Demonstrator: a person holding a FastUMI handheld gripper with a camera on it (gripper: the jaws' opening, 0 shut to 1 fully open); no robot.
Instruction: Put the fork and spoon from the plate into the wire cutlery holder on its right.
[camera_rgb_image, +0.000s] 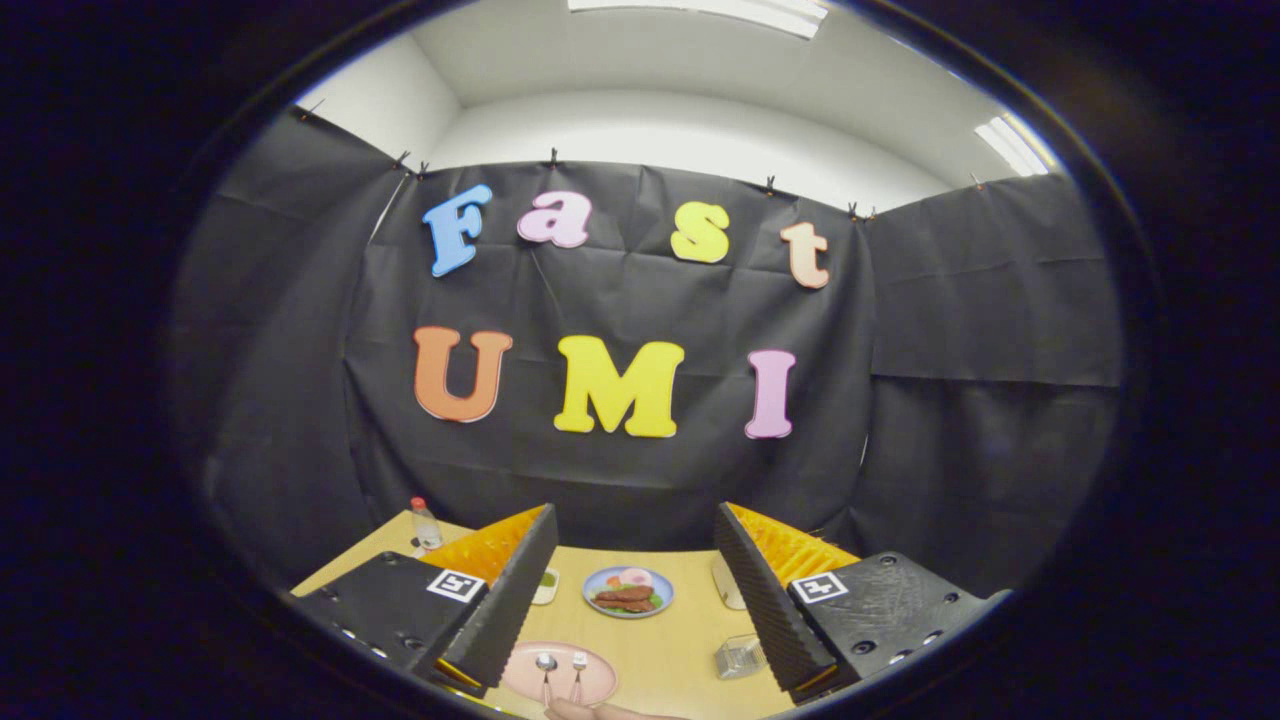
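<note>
A pink plate lies on the wooden table between my two fingers, low and close. A spoon and a fork rest side by side on it, heads pointing away from me. The wire cutlery holder stands to the plate's right, just beside my right finger. My gripper hangs above the table, open wide, with nothing between its fingers. Part of a hand shows at the plate's near edge.
Beyond the pink plate sits a blue plate with toy food on it. A small dish peeks out beside the left finger. A small bottle stands at the table's far left corner. Black cloth walls close the booth.
</note>
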